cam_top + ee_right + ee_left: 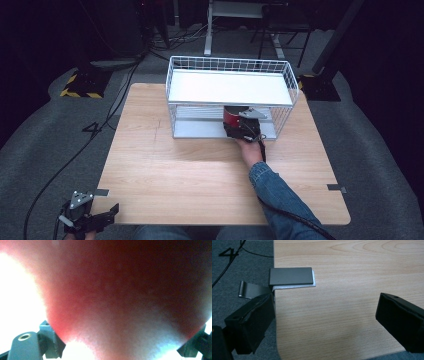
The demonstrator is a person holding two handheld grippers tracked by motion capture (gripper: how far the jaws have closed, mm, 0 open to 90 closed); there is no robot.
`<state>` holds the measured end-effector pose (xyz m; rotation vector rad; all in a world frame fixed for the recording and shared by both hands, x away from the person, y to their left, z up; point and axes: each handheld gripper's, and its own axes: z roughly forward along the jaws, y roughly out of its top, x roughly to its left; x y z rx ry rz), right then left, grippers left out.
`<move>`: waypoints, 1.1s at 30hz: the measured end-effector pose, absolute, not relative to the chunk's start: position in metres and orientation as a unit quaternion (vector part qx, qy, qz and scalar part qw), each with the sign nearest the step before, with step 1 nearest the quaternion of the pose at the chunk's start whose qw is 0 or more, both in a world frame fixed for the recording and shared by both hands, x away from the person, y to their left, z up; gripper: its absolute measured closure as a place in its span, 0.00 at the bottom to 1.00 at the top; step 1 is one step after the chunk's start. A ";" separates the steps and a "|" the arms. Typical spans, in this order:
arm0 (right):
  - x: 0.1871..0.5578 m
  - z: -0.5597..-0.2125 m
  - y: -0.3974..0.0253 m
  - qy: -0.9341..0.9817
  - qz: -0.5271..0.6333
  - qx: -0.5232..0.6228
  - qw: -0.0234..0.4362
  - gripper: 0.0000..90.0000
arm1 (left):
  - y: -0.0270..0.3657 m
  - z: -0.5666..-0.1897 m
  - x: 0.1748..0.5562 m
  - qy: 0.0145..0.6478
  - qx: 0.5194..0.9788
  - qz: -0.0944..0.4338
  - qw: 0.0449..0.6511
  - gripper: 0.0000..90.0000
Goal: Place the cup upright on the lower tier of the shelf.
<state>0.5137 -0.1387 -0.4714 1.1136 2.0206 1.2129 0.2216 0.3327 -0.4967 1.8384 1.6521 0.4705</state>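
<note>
Low in the right half of the high view, the person's forearm wears a blue denim sleeve (282, 200), cuff folded back at the wrist. The right gripper (243, 127) is black with a grey three-cornered plate on top, and a black cable (295, 220) runs along the sleeve. At lower left the left gripper (102, 216) is black too, with a grey plate showing dark screw holes. Its blocky jaws each carry a small hole.
</note>
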 end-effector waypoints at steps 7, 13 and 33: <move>0.526 -0.474 -0.133 0.742 0.452 0.419 0.263 0.18 | 0.333 -0.491 0.222 0.623 0.685 0.194 0.324 0.03; 0.533 -0.474 -0.128 0.743 0.455 0.416 0.261 0.18 | 0.330 -0.492 0.228 0.617 0.692 0.188 0.325 0.03; 0.538 -0.481 -0.126 0.744 0.462 0.426 0.226 0.13 | 0.321 -0.493 0.242 0.608 0.703 0.174 0.327 0.02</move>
